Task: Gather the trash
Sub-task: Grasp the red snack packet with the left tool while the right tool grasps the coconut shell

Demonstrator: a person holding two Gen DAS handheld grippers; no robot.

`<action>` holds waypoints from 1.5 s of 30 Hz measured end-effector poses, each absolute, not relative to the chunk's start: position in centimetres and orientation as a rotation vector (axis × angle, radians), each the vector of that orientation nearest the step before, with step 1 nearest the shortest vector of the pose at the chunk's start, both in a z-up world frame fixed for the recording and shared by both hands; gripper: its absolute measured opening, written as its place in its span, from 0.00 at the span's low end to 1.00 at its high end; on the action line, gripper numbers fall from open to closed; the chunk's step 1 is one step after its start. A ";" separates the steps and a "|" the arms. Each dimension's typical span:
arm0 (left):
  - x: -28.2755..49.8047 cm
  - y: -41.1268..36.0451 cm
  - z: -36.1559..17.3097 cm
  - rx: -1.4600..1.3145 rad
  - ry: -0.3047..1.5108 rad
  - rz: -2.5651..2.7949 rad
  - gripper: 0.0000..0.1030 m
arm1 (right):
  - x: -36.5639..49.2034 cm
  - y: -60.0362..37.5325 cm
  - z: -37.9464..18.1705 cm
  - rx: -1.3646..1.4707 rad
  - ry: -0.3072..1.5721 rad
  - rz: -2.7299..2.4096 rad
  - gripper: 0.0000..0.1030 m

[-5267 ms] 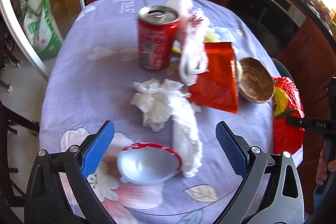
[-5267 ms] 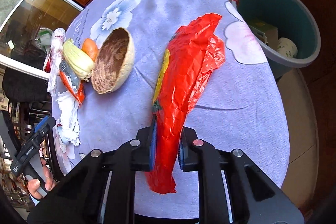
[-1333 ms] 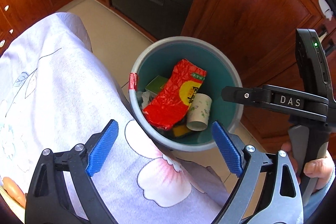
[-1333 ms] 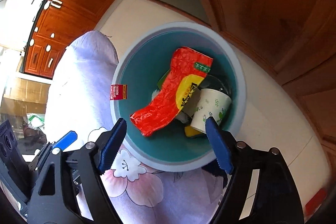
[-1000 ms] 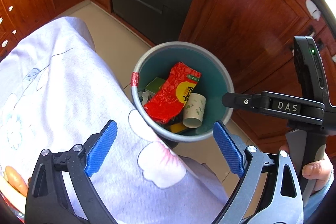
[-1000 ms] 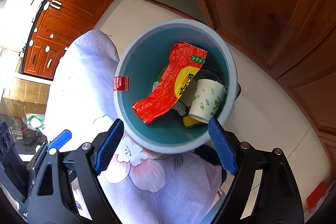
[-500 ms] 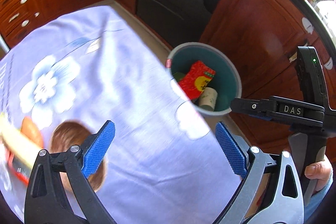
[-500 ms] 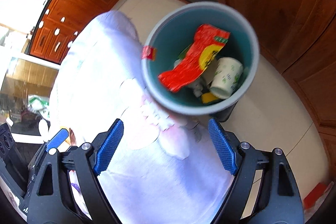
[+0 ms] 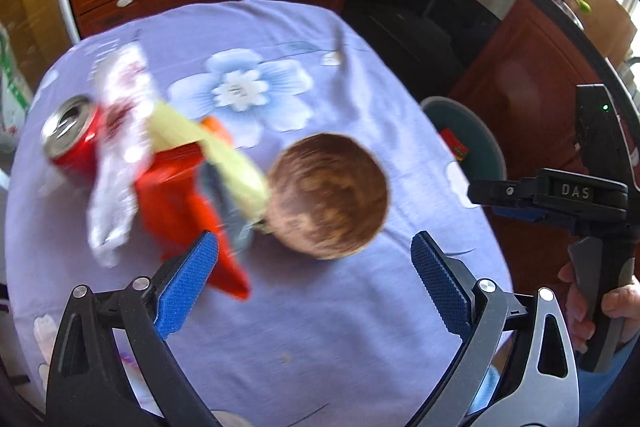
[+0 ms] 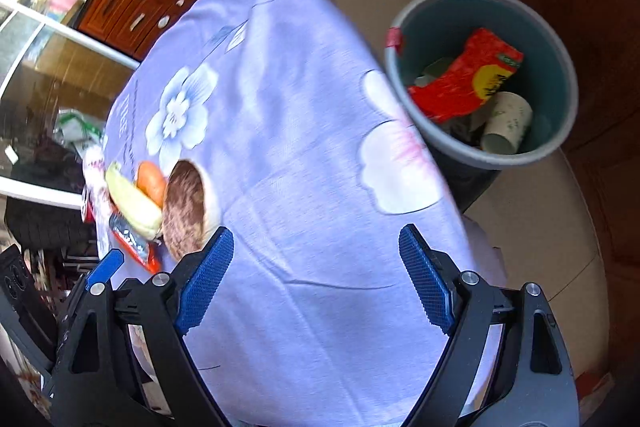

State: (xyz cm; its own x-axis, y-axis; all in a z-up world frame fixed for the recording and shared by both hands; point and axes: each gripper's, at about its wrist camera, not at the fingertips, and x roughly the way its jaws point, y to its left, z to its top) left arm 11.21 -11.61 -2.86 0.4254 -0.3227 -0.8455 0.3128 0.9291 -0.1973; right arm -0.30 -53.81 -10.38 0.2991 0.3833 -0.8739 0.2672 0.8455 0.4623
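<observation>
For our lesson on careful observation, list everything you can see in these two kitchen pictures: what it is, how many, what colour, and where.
Tablecloth: one, lilac with flowers, over the table.
Bowl: one, brown, mid-table.
Drink can: one, red, table's far left.
Snack bag: one, red, left of the bowl.
Squash: one, pale yellow, beside the bowl.
Carrot: one, orange, behind the squash.
White wrapper: one, blurred, by the can.
Bin: one, grey-green, on the floor beside the table.
Red packet: one, in the bin.
Paper cup: one, white, in the bin.
Left gripper: open, empty.
Right gripper: open, empty.
</observation>
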 end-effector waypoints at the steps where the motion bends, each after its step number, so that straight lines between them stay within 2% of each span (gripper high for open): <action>1: 11.1 -10.5 -3.0 -0.019 1.060 -0.378 0.94 | -0.2 -53.2 -10.3 0.588 1.292 0.092 0.79; 10: 12.2 -3.6 -5.8 -0.136 1.114 -0.249 0.94 | 0.9 -48.8 -10.6 0.539 1.334 0.137 0.79; 23: 14.6 -4.3 -8.0 -0.171 1.112 -0.247 0.93 | 3.1 -46.6 -12.1 0.512 1.341 0.159 0.79; 25: 14.2 -4.3 -8.2 -0.151 1.108 -0.251 0.81 | 3.3 -46.4 -12.3 0.503 1.338 0.157 0.79; 27: 14.1 -4.3 -8.6 -0.149 1.131 -0.274 0.61 | 3.8 -45.9 -12.4 0.495 1.334 0.161 0.78; 29: 13.9 -4.1 -8.9 -0.152 1.144 -0.292 0.54 | 4.1 -45.4 -12.6 0.493 1.334 0.170 0.78; 30: 13.7 -4.1 -8.9 -0.146 1.139 -0.298 0.49 | 4.3 -45.0 -12.7 0.487 1.332 0.174 0.76; 32: 13.5 -4.0 -8.8 -0.143 1.140 -0.308 0.46 | 4.4 -44.4 -12.8 0.473 1.327 0.186 0.61; 33: 13.4 -4.0 -8.7 -0.141 1.141 -0.312 0.45 | 4.6 -44.1 -12.9 0.471 1.327 0.195 0.57; 35: 13.0 -3.9 -8.8 -0.144 1.144 -0.324 0.44 | 4.9 -43.5 -13.2 0.466 1.328 0.221 0.40; 37: 12.6 -4.0 -8.7 -0.135 1.147 -0.329 0.42 | 5.0 -43.3 -13.7 0.468 1.343 0.224 0.14; 41: 11.7 -4.0 -8.4 -0.139 1.151 -0.331 0.41 | 4.8 -43.5 -13.3 0.475 1.327 0.226 0.07; 45: 10.3 -4.2 -8.1 -0.137 1.154 -0.334 0.41 | 4.0 -45.0 -12.5 0.478 1.303 0.212 0.06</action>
State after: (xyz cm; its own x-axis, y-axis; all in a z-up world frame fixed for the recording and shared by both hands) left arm 10.28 -4.18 -8.08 0.3616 -0.3285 -0.8725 0.1888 0.9423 -0.2765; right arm 4.01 -45.04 -12.54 0.2626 0.4126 -0.8722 0.1141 0.8843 0.4527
